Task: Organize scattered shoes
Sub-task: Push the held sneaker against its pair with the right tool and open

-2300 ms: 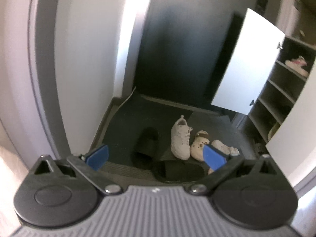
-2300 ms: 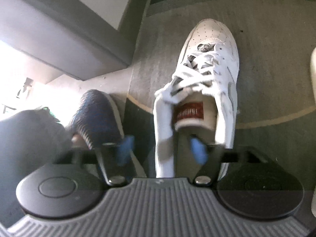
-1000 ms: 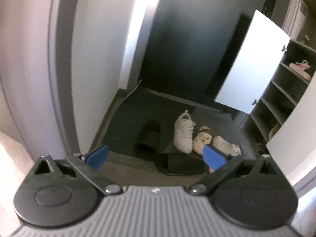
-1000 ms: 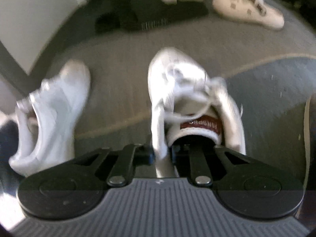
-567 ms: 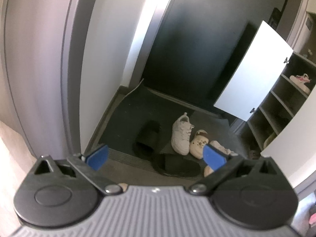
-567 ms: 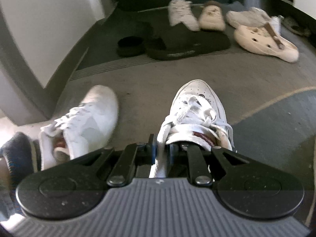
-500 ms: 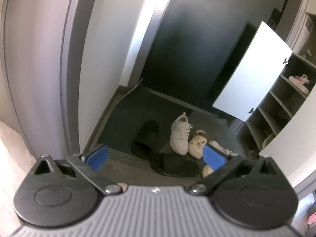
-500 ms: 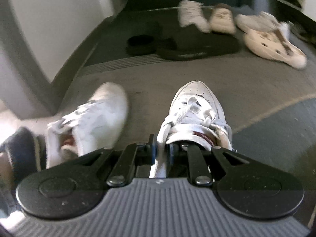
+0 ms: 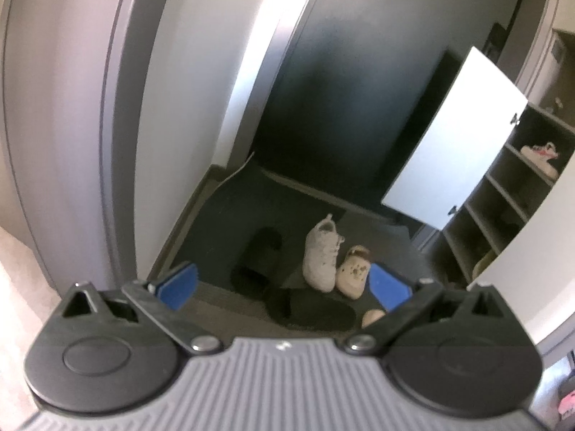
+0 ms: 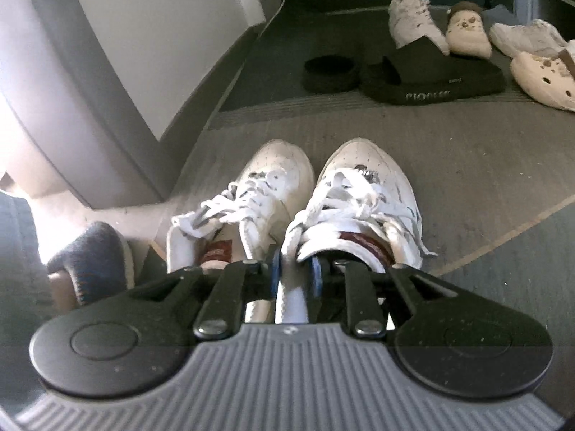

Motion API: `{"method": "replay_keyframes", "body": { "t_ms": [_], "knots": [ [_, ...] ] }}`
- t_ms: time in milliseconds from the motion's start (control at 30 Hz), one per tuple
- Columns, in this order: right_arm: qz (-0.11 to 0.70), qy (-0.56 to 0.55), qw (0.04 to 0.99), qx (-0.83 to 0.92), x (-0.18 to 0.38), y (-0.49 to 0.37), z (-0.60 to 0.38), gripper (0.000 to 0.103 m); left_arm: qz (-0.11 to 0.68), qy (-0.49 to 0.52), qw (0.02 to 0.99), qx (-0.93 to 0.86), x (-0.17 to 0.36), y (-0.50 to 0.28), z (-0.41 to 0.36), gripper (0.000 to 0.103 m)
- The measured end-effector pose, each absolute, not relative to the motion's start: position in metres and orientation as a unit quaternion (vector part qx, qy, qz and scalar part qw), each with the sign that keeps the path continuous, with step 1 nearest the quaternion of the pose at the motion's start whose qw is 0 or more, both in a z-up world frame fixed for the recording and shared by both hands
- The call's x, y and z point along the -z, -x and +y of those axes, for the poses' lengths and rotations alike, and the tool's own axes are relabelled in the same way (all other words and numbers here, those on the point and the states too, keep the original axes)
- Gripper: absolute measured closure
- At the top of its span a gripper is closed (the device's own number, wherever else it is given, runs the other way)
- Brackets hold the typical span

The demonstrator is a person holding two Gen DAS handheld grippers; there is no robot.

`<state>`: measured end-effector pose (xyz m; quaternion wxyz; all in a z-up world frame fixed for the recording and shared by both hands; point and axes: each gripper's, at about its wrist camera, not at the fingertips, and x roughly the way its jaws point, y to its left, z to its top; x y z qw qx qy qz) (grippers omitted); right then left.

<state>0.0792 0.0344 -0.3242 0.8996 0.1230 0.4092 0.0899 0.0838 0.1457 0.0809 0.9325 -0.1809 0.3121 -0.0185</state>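
My right gripper (image 10: 294, 271) is shut on the heel collar of a white lace-up sneaker (image 10: 363, 194) with a red tongue label. That sneaker sits right beside its mate (image 10: 258, 197), toes level, on the grey mat. My left gripper (image 9: 284, 285) is open, held high with nothing between its blue pads (image 9: 178, 285). Far below it lie a white sneaker (image 9: 321, 251), a cream clog (image 9: 354, 274) and two black slides (image 9: 309, 309).
A black slide (image 10: 431, 75) and a second black slide (image 10: 330, 70) lie ahead on the dark mat, with a white sneaker (image 10: 413, 21) and cream clogs (image 10: 546, 79) behind. An open shoe cabinet (image 9: 514, 194) stands right, its white door (image 9: 452, 158) ajar. A person's dark slipper (image 10: 93, 262) is left.
My right gripper closed on the white sneaker, swung round and carried it left until it stands beside its mate. The left gripper rose a little and stays open.
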Motion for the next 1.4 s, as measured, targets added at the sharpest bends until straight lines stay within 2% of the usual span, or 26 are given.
{"method": "replay_keyframes", "body": {
  "t_ms": [100, 233, 367, 433, 600, 767, 867, 1100, 1400],
  "knots": [
    [0.412, -0.126, 0.899, -0.084, 0.324, -0.074, 0.035, 0.07, 0.308, 0.186, 0.933, 0.022, -0.082, -0.083, 0.139, 0.0],
    [0.416, -0.136, 0.896, -0.079, 0.327, -0.076, 0.033, 0.044, 0.314, 0.185, 0.931, 0.028, -0.081, -0.084, 0.133, 0.0],
    [0.414, -0.142, 0.894, -0.098, 0.327, -0.072, 0.039, 0.045, 0.316, 0.181, 0.931, 0.028, -0.08, -0.084, 0.134, 0.0],
    [0.416, -0.119, 0.895, -0.106, 0.328, -0.07, 0.05, 0.041, 0.316, 0.187, 0.93, 0.026, -0.08, -0.083, 0.138, 0.0],
    [0.432, -0.085, 0.894, -0.076, 0.344, -0.085, 0.062, 0.042, 0.316, 0.19, 0.929, 0.021, -0.079, -0.081, 0.145, 0.0],
    [0.466, -0.058, 0.879, -0.075, 0.358, -0.106, 0.071, 0.061, 0.325, 0.186, 0.927, 0.012, -0.075, -0.082, 0.153, 0.0],
    [0.458, -0.067, 0.884, -0.066, 0.357, -0.104, 0.073, 0.066, 0.326, 0.187, 0.927, 0.007, -0.073, -0.082, 0.159, 0.0],
    [0.444, -0.079, 0.891, -0.058, 0.356, -0.106, 0.082, 0.066, 0.321, 0.183, 0.929, 0.012, -0.074, -0.076, 0.165, 0.0],
    [0.424, -0.045, 0.898, -0.108, 0.347, -0.123, 0.104, 0.067, 0.313, 0.176, 0.933, 0.007, -0.078, -0.071, 0.171, 0.0]
  ]
}}
